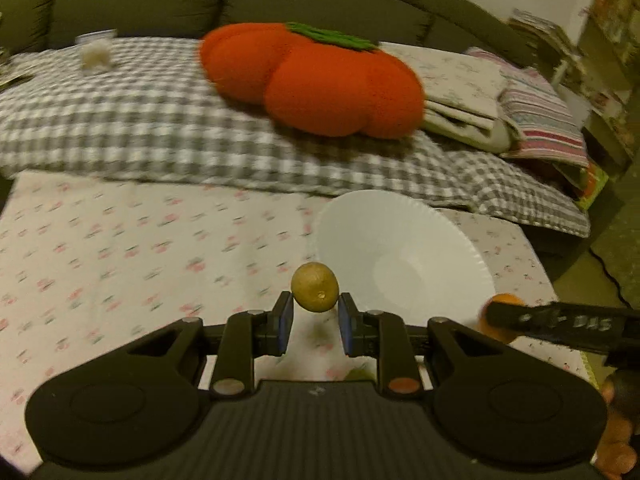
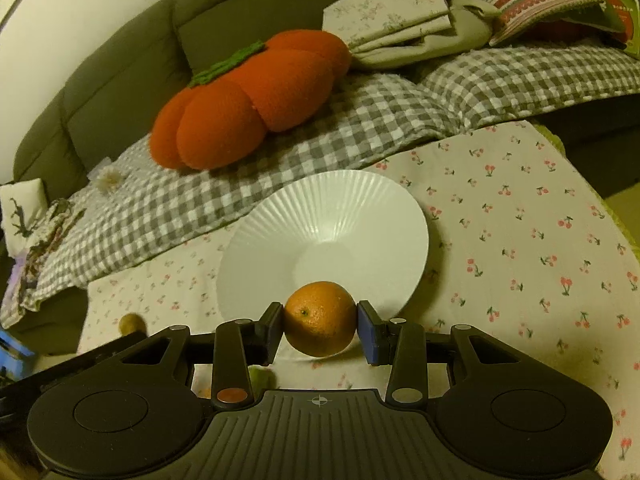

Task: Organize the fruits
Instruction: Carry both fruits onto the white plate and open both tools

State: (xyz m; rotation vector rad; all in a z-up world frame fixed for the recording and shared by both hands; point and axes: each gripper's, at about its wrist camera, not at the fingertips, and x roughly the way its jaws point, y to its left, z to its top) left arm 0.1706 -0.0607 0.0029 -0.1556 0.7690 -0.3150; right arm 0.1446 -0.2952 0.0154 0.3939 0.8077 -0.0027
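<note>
My left gripper [image 1: 315,307] is shut on a small brown kiwi [image 1: 315,287], held above the cherry-print cloth just left of a white ribbed bowl [image 1: 436,232]. The right gripper's black finger and an orange [image 1: 502,302] show at the right edge of the left wrist view. My right gripper [image 2: 320,320] is shut on the orange [image 2: 320,318], held at the near rim of the bowl [image 2: 360,208], which holds nothing. In the right wrist view the kiwi [image 2: 132,323] shows at lower left. A green fruit [image 2: 264,380] lies on the cloth under the right gripper.
A big orange pumpkin-shaped cushion [image 2: 248,104] lies on a grey checked blanket [image 2: 200,208] on the sofa behind the table. Folded linens [image 2: 400,20] are stacked to its right. The cherry-print tablecloth [image 2: 520,220] stretches to the right of the bowl.
</note>
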